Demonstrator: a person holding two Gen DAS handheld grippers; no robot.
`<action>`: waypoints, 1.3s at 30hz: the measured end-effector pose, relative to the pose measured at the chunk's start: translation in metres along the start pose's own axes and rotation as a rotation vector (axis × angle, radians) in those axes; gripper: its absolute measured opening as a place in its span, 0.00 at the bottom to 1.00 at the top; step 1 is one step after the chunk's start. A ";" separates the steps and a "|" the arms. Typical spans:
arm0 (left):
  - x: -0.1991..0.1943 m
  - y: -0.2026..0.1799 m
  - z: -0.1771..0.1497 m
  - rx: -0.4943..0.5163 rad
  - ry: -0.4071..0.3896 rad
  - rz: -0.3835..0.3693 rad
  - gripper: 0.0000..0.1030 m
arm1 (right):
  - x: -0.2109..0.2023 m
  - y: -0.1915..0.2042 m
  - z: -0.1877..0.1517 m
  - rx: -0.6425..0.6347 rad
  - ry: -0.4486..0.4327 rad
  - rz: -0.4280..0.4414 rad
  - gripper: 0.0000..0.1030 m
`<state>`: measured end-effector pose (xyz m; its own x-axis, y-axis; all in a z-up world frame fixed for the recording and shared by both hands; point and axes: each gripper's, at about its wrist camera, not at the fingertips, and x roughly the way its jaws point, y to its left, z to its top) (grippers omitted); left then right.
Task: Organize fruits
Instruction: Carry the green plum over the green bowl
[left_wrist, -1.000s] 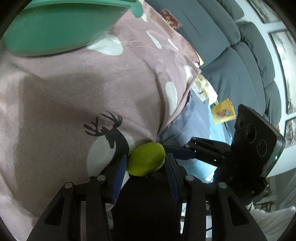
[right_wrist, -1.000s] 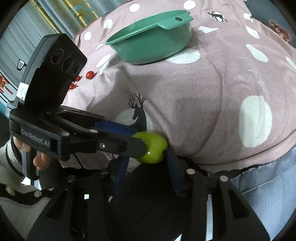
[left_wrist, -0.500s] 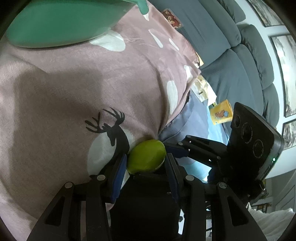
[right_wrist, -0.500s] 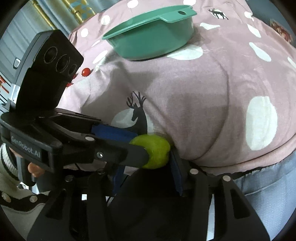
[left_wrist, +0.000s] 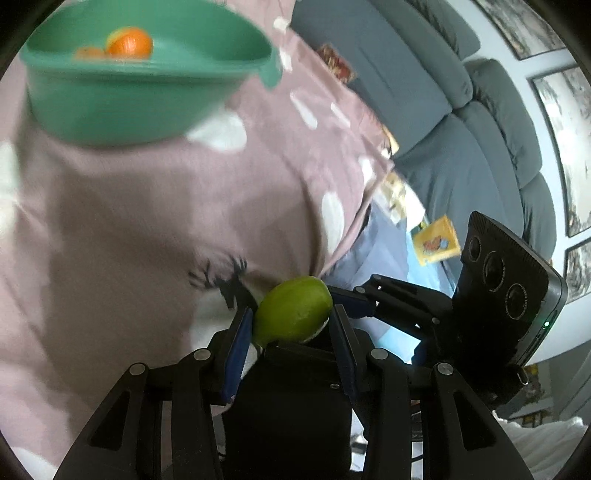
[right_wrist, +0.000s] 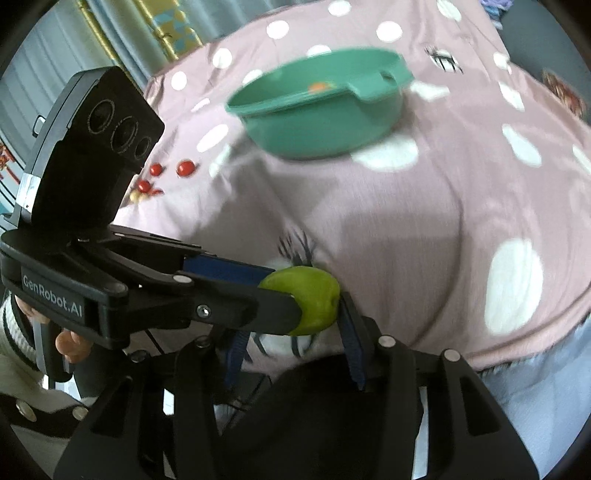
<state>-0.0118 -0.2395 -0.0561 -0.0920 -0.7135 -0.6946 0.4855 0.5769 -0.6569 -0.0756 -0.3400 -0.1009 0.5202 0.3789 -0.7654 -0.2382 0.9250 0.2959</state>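
Observation:
A green fruit (left_wrist: 291, 310) is clamped between the blue pads of my left gripper (left_wrist: 290, 328), just above the pink cloth. In the right wrist view the same green fruit (right_wrist: 314, 302) sits at the tip of the left gripper (right_wrist: 284, 293), which reaches in from the left. My right gripper (right_wrist: 293, 328) stands around the fruit with its jaws apart: the right pad is close beside it, the left pad well clear. A teal bowl (left_wrist: 122, 96) further back holds an orange (left_wrist: 131, 42); the bowl (right_wrist: 325, 125) is also in the right wrist view.
The pink dotted cloth (right_wrist: 443, 203) drapes over a raised surface. Several small red fruits (right_wrist: 184, 168) lie on it, left of the bowl. A grey sofa (left_wrist: 480, 129) and a yellow packet (left_wrist: 436, 242) lie beyond the cloth's edge. A person's hand (right_wrist: 70, 341) grips the left handle.
Both grippers have risen a little with the green fruit, so the inside of the bowl now shows. The right gripper's jaws have widened off the fruit.

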 end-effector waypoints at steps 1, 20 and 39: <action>-0.008 -0.001 0.004 0.008 -0.024 0.009 0.40 | -0.002 0.002 0.006 -0.013 -0.014 0.003 0.45; -0.091 -0.008 0.084 0.083 -0.278 0.123 0.40 | -0.015 0.021 0.124 -0.155 -0.240 0.054 0.45; -0.082 0.035 0.115 0.031 -0.241 0.096 0.40 | 0.018 0.006 0.150 -0.115 -0.174 0.042 0.45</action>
<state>0.1129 -0.2068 0.0113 0.1638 -0.7322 -0.6611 0.5084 0.6369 -0.5796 0.0554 -0.3229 -0.0273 0.6394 0.4256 -0.6404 -0.3496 0.9027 0.2508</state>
